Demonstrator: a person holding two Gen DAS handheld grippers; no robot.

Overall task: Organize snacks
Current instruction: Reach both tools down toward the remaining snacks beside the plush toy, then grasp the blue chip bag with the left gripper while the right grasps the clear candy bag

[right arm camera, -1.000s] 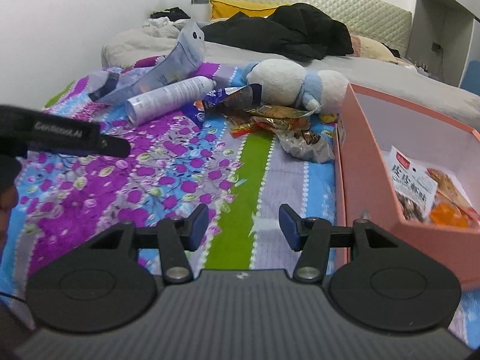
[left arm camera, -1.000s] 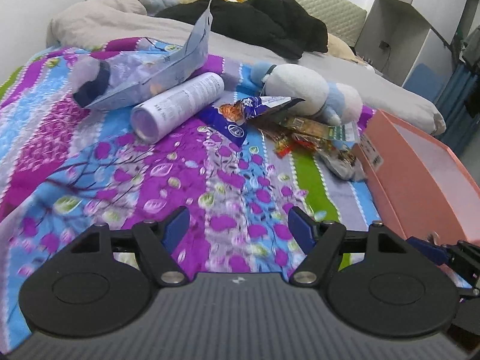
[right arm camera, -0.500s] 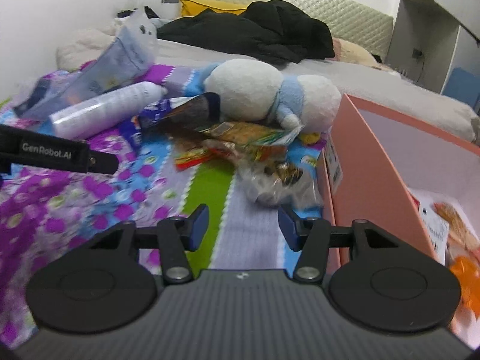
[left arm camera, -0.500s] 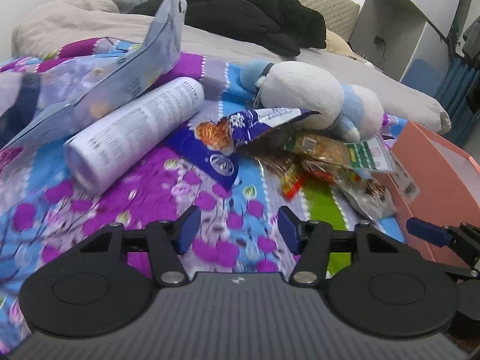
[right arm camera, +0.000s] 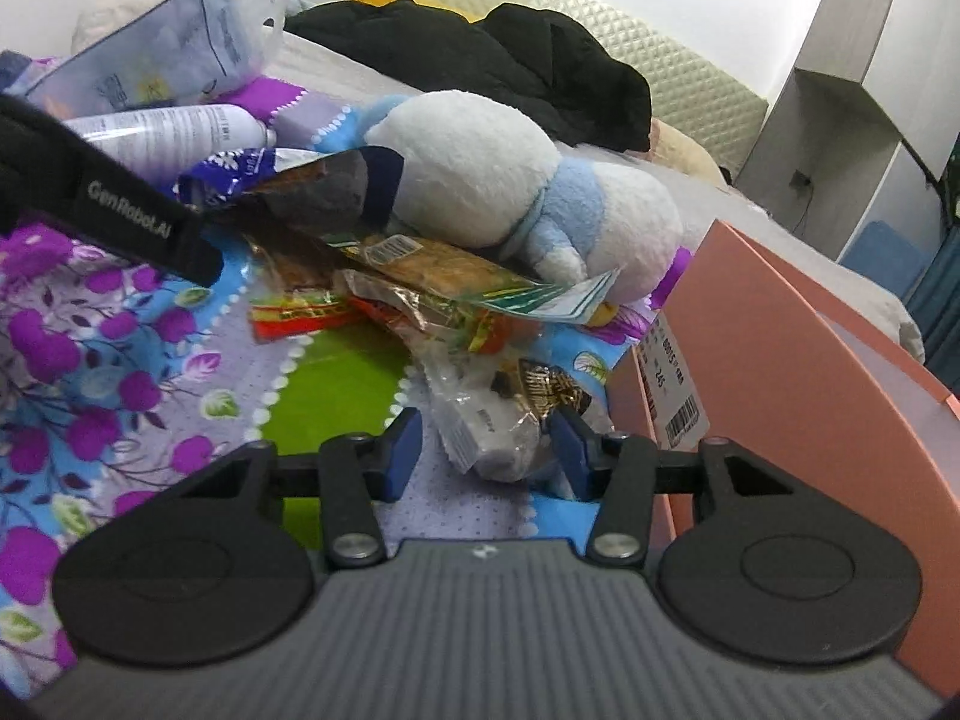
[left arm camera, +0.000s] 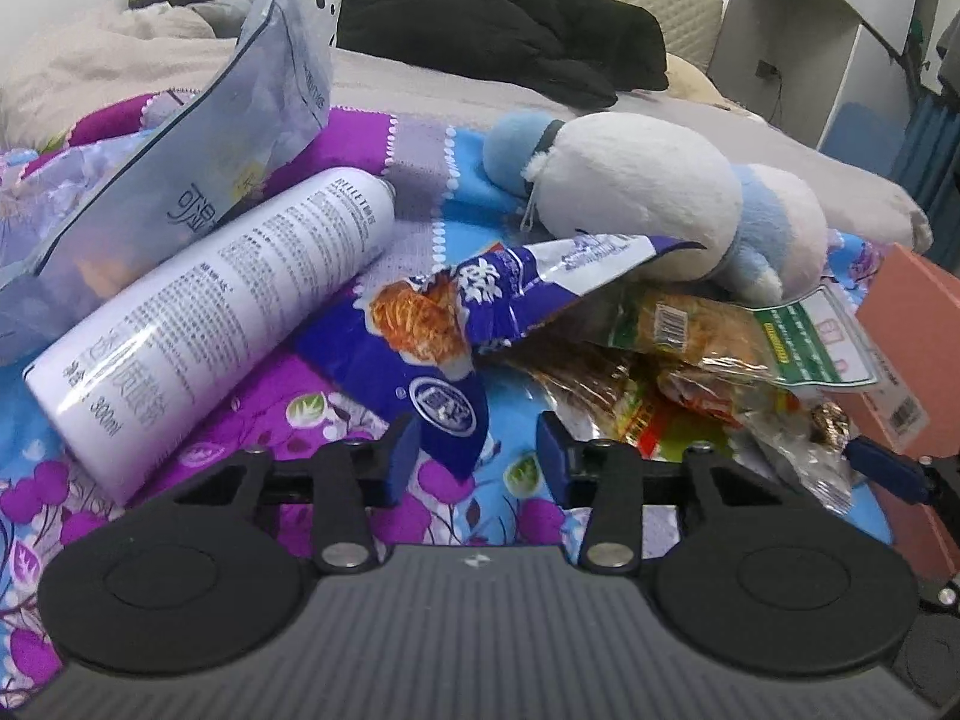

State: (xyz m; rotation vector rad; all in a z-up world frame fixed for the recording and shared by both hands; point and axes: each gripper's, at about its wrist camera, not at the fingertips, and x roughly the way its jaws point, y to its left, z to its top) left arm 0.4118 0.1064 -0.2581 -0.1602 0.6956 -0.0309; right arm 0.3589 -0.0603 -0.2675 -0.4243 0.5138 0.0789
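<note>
The left gripper (left arm camera: 474, 447) was wide apart, with the blue snack bag's (left arm camera: 456, 324) near corner between its tips; the bag ran long toward the plush toy (left arm camera: 636, 198). The right gripper (right arm camera: 486, 450) gaped around a clear packet (right arm camera: 486, 420) beside the pink box (right arm camera: 780, 372).

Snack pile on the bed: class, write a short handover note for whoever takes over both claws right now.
Left claw: open, empty, jaws astride the lower corner of the purple snack bag.
Right claw: open, empty, jaws either side of the clear wrapped snack, not closed on it.
Snacks lie heaped on the floral bedspread beside the plush toy; the white bottle lies left of them.
The pink box stands to the right; its contents are not visible now.
Left: grip these two, box them, then the remaining packets.
</note>
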